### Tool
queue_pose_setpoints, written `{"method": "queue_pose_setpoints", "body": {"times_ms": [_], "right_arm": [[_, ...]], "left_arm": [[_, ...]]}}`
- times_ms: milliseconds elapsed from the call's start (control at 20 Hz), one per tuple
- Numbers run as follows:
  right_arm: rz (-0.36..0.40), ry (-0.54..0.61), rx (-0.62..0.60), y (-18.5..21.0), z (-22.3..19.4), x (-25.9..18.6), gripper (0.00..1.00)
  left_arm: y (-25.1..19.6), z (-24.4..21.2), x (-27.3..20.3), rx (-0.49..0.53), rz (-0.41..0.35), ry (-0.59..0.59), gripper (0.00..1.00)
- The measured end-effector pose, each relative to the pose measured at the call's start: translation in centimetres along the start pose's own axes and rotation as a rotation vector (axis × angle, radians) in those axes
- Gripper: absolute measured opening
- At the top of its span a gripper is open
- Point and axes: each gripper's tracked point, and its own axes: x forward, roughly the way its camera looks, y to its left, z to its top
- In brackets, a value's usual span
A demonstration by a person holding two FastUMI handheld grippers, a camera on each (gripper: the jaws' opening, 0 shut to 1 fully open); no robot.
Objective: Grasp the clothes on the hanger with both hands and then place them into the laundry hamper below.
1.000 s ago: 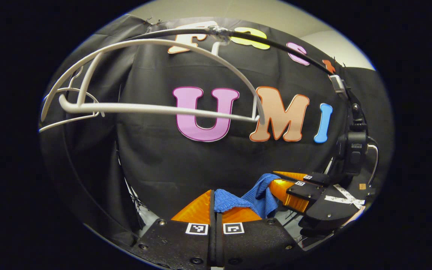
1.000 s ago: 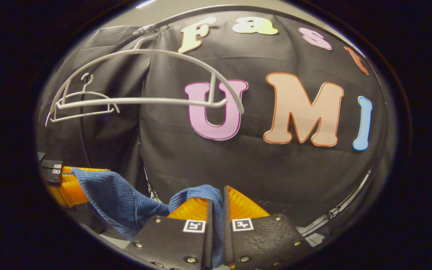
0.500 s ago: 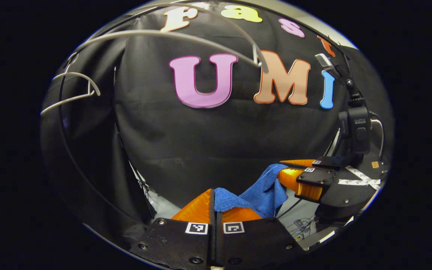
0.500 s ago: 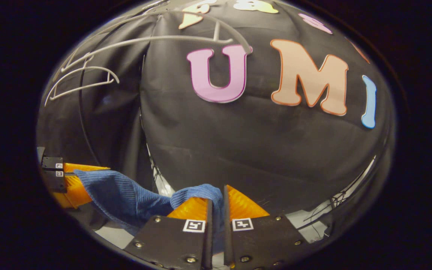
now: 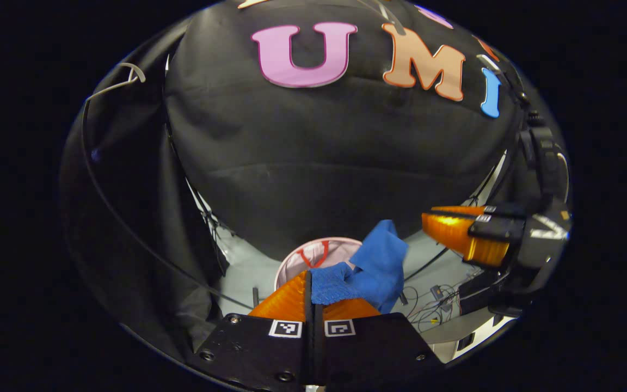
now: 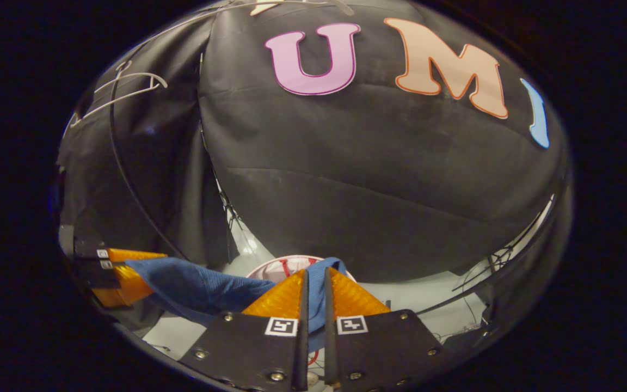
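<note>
A blue ribbed cloth (image 5: 370,269) hangs between my two grippers, low down and away from the white hangers (image 6: 123,90). My left gripper (image 5: 309,275) is shut on one end of it. That gripper also appears at the left of the right gripper view (image 6: 123,269), with the cloth (image 6: 204,286) running out of it. My right gripper (image 6: 313,272) is shut on the other end, with blue fabric showing in the slit between its fingers. Below the cloth stands the round pale laundry hamper (image 5: 297,258) with red handles, whose rim (image 6: 275,267) sits just behind my right fingers.
My right gripper (image 5: 428,220) hovers to the right in the left gripper view, with its camera mount above it. A thin black hoop pole (image 6: 128,185) curves down the booth's left side. Loose cables (image 5: 433,296) lie on the pale floor (image 6: 433,296) beside the hamper.
Both grippers have come down with the blue cloth between them. The hangers have slid up towards the top edge, and the hamper and floor have come into view below.
</note>
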Motion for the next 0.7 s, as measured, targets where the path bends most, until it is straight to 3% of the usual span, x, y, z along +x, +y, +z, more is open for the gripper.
{"method": "queue_pose_setpoints", "body": {"times_ms": [100,150,200,700], "right_arm": [[0.002,0.004,-0.001,0.18,-0.47,-0.2,0.12],[0.003,0.004,-0.001,0.22,-0.44,-0.24,0.12],[0.004,0.006,0.0,0.28,-0.57,-0.17,0.12],[0.012,0.024,0.004,0.32,-0.99,-0.14,0.12]], "left_arm": [[-0.6,-2.61,0.92,-0.009,-0.003,0.06,0.03],[-0.79,-2.78,1.21,-0.01,0.0,0.056,0.11],[-0.61,-2.7,1.17,-0.01,0.0,0.058,0.12],[-0.52,-2.32,0.78,-0.03,0.004,0.065,0.12]]}}
